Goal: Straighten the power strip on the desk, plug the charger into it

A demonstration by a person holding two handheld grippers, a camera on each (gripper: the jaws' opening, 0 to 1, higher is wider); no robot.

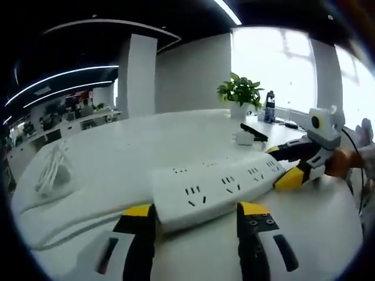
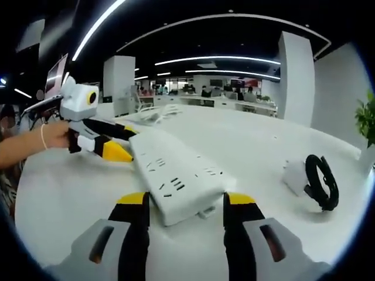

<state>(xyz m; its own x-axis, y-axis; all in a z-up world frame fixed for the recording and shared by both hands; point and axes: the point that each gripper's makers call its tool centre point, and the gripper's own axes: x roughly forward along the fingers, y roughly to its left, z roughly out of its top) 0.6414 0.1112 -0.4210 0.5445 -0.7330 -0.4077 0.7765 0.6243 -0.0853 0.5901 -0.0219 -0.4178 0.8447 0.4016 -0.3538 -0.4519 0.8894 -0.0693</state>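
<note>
Fingers of the left gripper (image 1: pixel 196 215) are standing spread on either side of one end of the white power strip (image 1: pixel 220 186), not pinching it, while the right gripper (image 2: pixel 181 205) is bracketing the opposite end the same way, fingers apart. Between them the strip is lying flat, sockets up, on the broad white table (image 1: pixel 146 140), with open surface stretching all around it. Beside the right gripper's end, the white charger (image 2: pixel 294 174) with its coiled black cable (image 2: pixel 322 181) is sitting well apart from the strip. Each gripper is reaching in low and level, a hand (image 2: pixel 55 136) gripping the left one.
</note>
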